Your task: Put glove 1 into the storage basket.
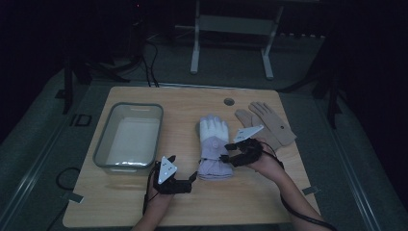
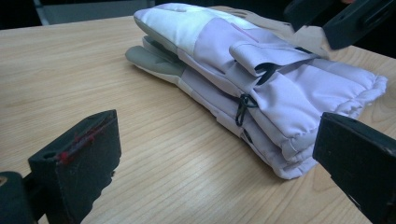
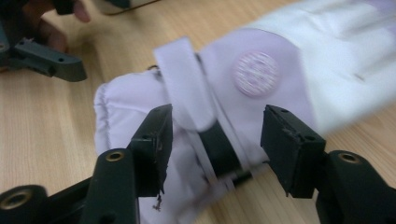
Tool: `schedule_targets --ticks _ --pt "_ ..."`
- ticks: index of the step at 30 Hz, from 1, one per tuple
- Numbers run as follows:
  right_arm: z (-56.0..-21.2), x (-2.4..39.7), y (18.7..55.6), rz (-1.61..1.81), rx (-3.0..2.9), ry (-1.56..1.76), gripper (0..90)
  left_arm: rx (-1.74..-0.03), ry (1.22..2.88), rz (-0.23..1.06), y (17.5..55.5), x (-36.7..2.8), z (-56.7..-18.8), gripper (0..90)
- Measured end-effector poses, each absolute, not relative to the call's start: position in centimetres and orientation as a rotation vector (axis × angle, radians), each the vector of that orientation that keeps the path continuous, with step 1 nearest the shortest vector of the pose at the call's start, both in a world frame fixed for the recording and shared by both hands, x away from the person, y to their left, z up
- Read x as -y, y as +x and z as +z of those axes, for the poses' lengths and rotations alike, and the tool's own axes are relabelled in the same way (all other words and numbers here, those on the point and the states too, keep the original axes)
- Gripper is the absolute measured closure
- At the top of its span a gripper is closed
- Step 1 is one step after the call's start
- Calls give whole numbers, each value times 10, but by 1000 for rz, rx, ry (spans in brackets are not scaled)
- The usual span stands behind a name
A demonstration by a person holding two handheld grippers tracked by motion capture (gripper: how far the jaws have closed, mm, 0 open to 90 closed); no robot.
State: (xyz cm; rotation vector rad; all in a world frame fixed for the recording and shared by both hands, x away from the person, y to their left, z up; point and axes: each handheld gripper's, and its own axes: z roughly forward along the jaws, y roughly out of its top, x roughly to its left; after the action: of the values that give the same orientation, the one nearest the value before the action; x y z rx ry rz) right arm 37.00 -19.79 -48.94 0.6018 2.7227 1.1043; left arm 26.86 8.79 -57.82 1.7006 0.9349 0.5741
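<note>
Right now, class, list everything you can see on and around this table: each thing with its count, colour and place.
Table: one, light wood, centre.
Tub: one, grey-rimmed, pale inside, table's left.
Padded gloves: one stacked pair, lilac and white, table's middle.
Knit gloves: two, tan, right rear.
White frame: one, floor behind the table.
Left gripper: one, black, fingers open, by the padded gloves' cuff.
Right gripper: one, black, fingers open astride the gloves' wrist strap.
Person's hands: two, bottom edge.
</note>
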Motion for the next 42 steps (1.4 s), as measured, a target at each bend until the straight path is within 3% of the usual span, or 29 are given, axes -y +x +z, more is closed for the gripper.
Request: schedule_targets --ticks 10,13,17,25,30,33,35,42 --pt "-489 229 377 1196 -2551 1010 468 -977 1740 413 281 -86 -556 14" --pt "-489 228 377 1216 -2509 1045 467 -962 1790 400 290 -79 -544 80" --pt "-497 216 383 1251 -2481 1134 456 -1048 1811 237 307 -67 -536 140" --pt "-522 204 386 1154 -2495 1244 420 -1198 1889 122 318 -49 -558 205" --pt "-534 203 391 1113 -2548 1332 412 -1202 1908 89 320 -47 -564 247" --pt "-540 201 397 1105 -2600 1373 444 -1200 1905 31 323 -47 -569 320" --pt "-543 201 400 1134 -2636 1372 510 -1200 1904 16 325 -47 -570 334" --pt "-546 201 402 1160 -2680 1399 685 -1163 1915 -46 325 -45 -570 551"
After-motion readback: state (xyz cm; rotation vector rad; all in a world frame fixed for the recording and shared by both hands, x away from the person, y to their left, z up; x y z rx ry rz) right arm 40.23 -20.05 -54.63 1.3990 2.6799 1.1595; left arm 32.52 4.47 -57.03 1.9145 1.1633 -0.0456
